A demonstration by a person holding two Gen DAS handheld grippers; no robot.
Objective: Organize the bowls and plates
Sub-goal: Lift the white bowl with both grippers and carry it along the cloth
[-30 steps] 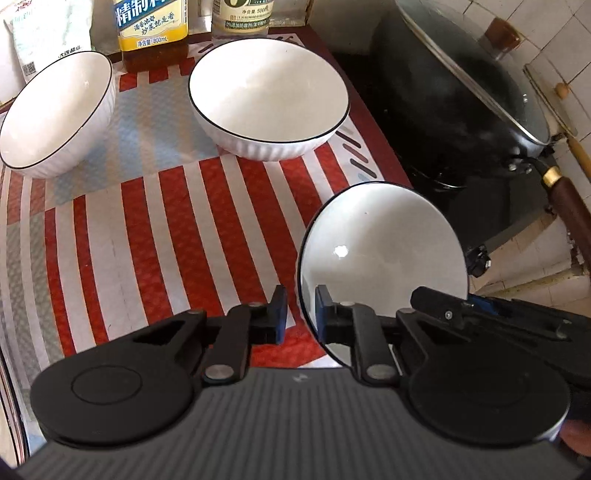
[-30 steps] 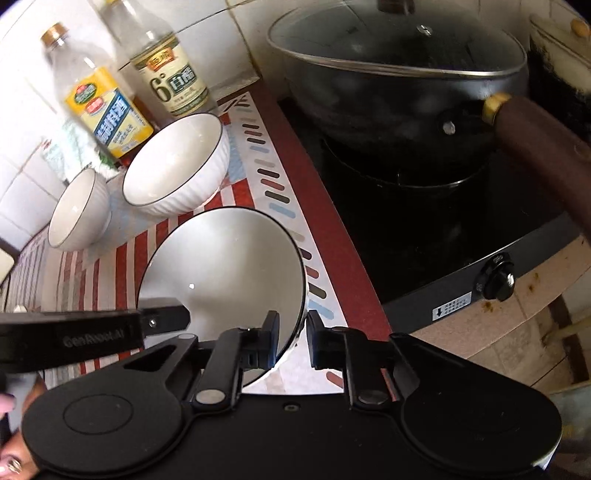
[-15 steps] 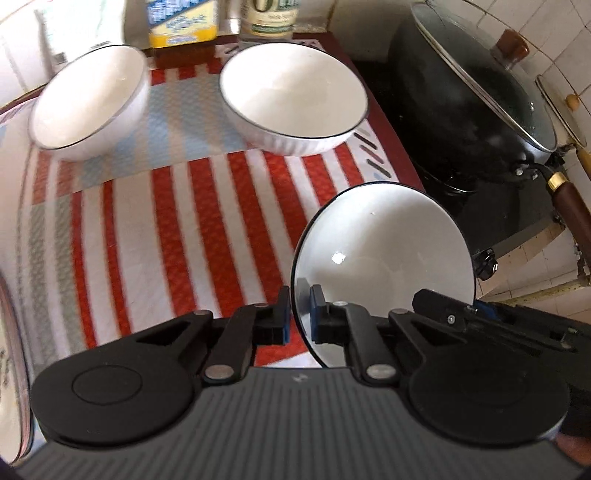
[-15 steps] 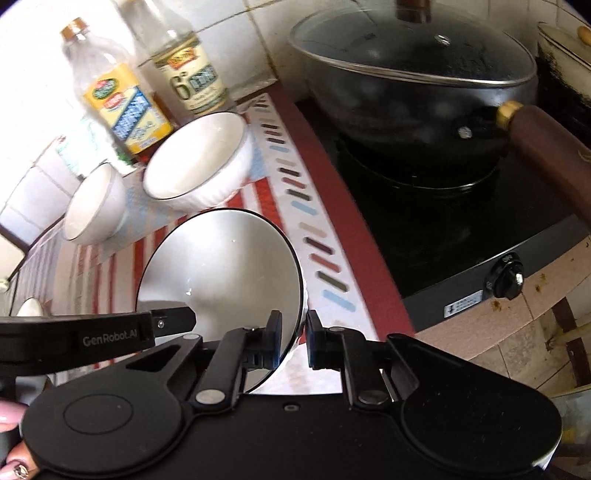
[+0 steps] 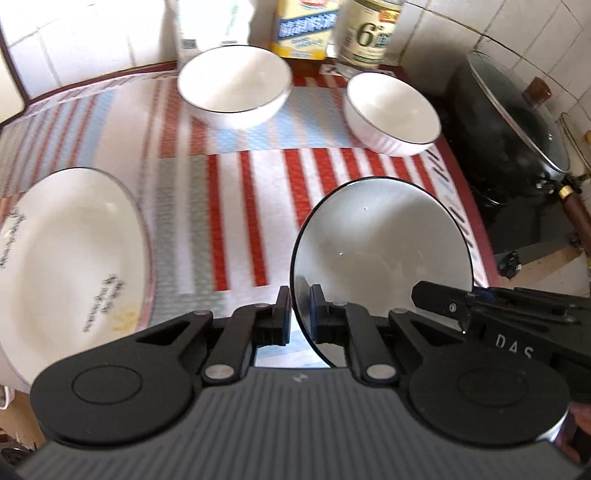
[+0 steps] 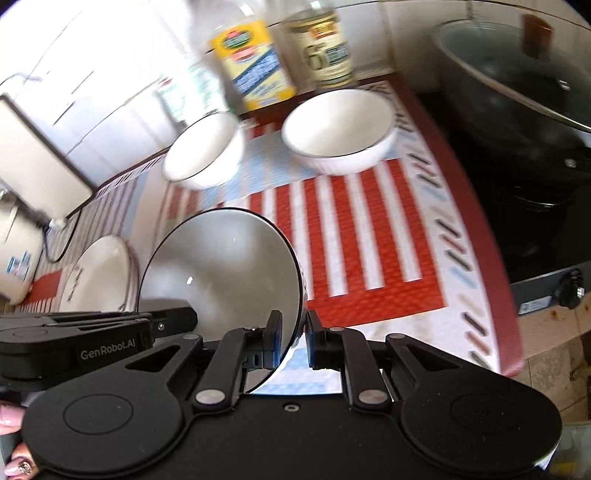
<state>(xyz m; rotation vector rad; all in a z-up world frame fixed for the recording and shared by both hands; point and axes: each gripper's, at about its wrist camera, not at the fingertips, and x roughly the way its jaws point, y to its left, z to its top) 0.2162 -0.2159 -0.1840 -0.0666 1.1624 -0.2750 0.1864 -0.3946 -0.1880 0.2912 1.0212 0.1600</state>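
**Glossy bowl pinched at both edges above the striped mat**

A woven red-and-white striped mat (image 5: 258, 221) covers the bench, against white wall tiles. The left hand-held gripper (image 5: 300, 314) and the right hand-held gripper (image 6: 291, 339) are each nearly closed, clamped on opposite rim edges of a smooth black-rimmed white ceramic bowl (image 5: 384, 251), tilted on edge over the mat. At 12 o'clock sit two ribbed white bowls (image 5: 234, 86); at 9 o'clock, a shallow lettered white plate (image 5: 66, 258). At 2 o'clock stands a black glass-lidded wok (image 5: 513, 147).

Behind the bowls (image 5: 233, 85), the bottles (image 5: 371, 31) are cut off at the top edge; their labels are blurred.
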